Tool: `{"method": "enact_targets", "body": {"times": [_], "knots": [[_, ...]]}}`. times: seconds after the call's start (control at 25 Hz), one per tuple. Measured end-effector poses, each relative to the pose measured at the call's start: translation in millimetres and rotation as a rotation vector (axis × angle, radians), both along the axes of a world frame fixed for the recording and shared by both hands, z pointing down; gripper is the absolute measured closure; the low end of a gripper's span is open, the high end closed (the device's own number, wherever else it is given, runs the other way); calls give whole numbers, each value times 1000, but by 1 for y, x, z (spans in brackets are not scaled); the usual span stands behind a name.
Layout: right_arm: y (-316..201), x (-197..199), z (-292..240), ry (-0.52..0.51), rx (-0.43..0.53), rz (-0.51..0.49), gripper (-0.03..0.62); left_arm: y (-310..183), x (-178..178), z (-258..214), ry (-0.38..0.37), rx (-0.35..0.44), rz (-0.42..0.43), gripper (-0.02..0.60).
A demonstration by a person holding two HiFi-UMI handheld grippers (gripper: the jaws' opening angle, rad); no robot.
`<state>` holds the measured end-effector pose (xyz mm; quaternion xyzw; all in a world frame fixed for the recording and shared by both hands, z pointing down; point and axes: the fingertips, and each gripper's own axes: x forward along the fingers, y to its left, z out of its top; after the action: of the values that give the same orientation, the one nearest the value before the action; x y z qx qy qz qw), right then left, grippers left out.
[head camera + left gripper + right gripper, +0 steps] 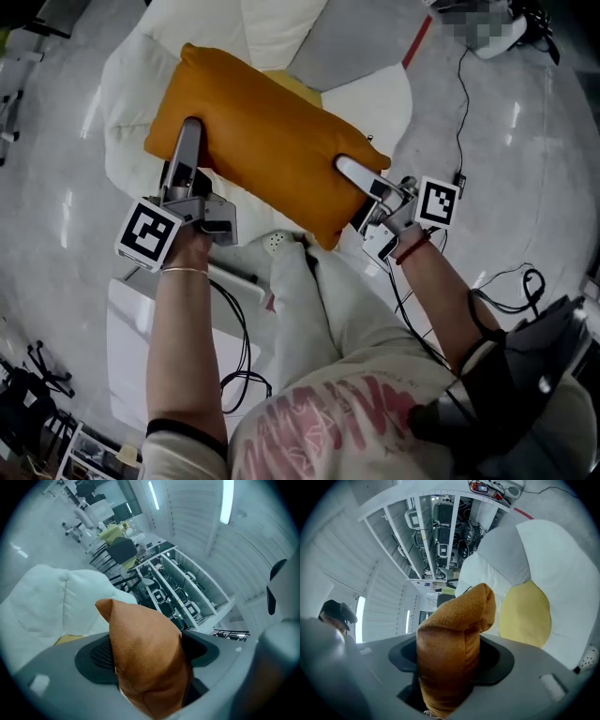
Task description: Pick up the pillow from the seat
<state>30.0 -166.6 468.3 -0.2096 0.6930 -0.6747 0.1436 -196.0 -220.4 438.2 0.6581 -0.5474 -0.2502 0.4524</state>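
The pale floor [525,122] fills most of what we see, and on it sits the seat [122,84], a big soft white one with a grey cushion [361,42] and a yellow cushion [525,616] lying in it.

In front of the seat hangs the orange pillow [262,141], stretched between our two hands. In the head view it covers the middle of the seat. In the right gripper view the yellow cushion and the white padding lie beyond it, apart from it. We judge that it is off the seat and carried by us alone.

The left claw [192,131] is clamped on one end of the pillow, and its own view shows the orange cover bunched tight between both pads. The right claw [347,171] bites the opposite end in the same way, with the fabric squeezed into a ridge between its pads.

So the grasp is made and the pick-up looks all but done. What seems left is to bring the pillow clear and keep it level.

Some things escape us. From the head we see only the upper jaw of each claw, as the lower one is under the pillow. The pillow's underside is hidden too, so no single view shows the gap beneath it. The seat's far edge is cut off at the top of the frame, and thin cables [464,103] trail off across the floor.
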Motion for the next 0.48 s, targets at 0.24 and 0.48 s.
{"method": "enact_targets", "body": {"times": [0.24,0.48], "knots": [[-4,6,-53,-39,82,-4,301,1,7,-63,-34,77,-2,160],[-12,1,-172,-69,188,-12,298,0,4,-195,-43,216,10,160]]}}
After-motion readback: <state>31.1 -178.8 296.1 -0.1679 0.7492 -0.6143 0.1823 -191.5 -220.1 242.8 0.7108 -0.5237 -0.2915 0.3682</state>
